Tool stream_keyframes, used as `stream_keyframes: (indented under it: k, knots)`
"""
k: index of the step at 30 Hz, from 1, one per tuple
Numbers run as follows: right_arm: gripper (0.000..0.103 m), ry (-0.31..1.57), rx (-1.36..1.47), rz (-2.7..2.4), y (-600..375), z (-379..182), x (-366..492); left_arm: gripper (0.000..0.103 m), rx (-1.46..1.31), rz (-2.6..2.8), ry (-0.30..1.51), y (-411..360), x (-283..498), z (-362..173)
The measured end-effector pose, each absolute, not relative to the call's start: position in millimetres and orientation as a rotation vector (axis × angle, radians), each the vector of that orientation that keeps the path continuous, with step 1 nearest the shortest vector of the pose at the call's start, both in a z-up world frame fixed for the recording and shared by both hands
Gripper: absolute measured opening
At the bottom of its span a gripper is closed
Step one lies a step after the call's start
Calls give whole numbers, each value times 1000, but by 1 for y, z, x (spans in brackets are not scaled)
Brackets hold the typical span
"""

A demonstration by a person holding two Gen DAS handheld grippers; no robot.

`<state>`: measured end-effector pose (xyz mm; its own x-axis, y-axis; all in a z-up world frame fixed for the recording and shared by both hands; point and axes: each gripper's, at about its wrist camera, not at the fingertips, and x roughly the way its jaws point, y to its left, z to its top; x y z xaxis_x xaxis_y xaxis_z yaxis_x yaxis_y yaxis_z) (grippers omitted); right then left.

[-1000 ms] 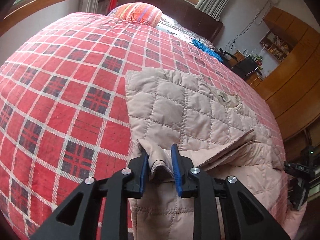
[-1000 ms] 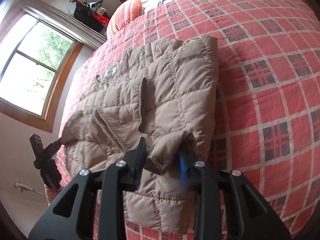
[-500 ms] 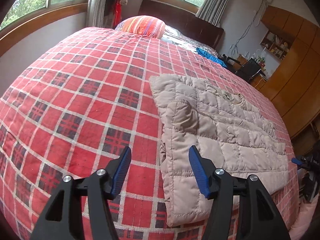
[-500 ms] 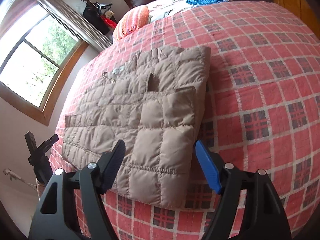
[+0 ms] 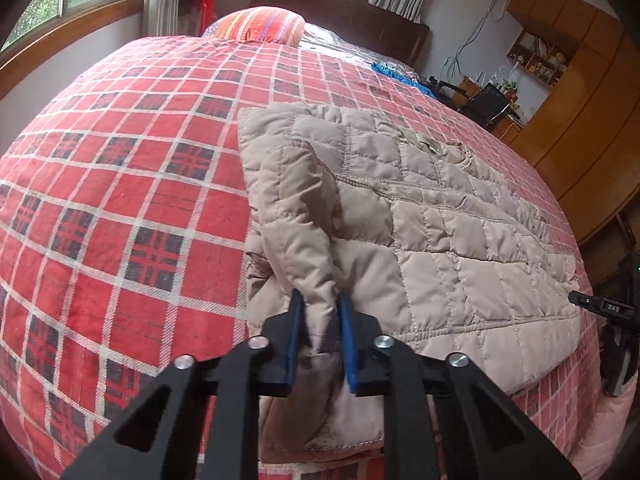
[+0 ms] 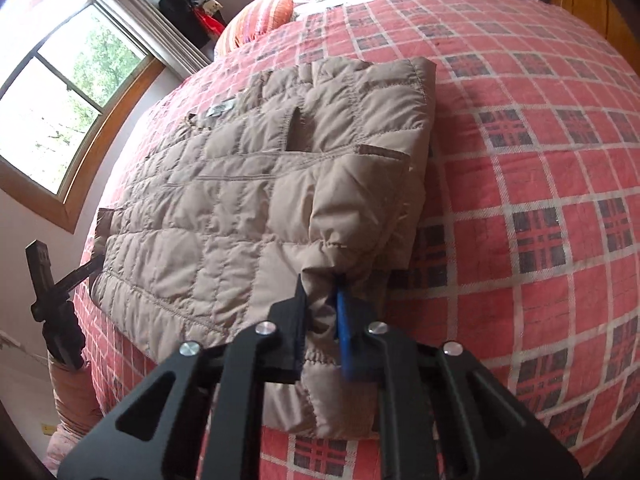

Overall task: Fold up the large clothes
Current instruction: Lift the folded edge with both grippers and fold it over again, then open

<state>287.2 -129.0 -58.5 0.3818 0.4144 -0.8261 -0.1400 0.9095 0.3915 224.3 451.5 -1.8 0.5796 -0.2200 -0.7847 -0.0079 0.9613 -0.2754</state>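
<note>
Both claws, spread wide 0.5 s ago, now clench the quilted jacket (image 5: 420, 216): left gripper (image 5: 320, 336) and right gripper (image 6: 320, 320) each pinch its near edge, lying ahead on the bed (image 5: 120, 200). Next fold appears ready.

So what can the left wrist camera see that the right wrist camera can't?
Only the left wrist view shows the wooden wardrobe and the wall shelf, plus the left gripper shut on the coat. Only the right wrist view shows the coat's white label and the right gripper pinching the coat. Both show the beige quilted coat on the red checked bedspread and the striped pillow.
</note>
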Motion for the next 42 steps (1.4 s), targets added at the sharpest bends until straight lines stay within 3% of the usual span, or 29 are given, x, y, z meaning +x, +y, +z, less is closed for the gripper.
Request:
stream_keyframes:
  k: [3, 11, 16, 21, 31, 37, 42]
  knots:
    - [8, 1088, 259, 374, -127, -45, 273, 5, -260, -134, 903, 449, 207, 10]
    - [7, 952, 238, 406, -127, 17, 256, 4, -228, -140, 687, 438, 176, 71]
    - [7, 869, 233, 385, -127, 62, 286, 4, -219, -121, 578, 430, 201, 109]
    - [7, 864, 252, 320, -126, 73, 349, 4, -203, -53, 524, 430, 255, 122]
    - [7, 1018, 284, 242, -119, -9, 464, 4, -180, 72, 710, 432, 369, 48]
    - [8, 1103, 309, 221, -120, -62, 483, 9, -186, 116, 857, 442, 396, -11]
    - [11, 1137, 333, 215, -122, -89, 485, 13, -165, 123, 886, 436, 399, -20]
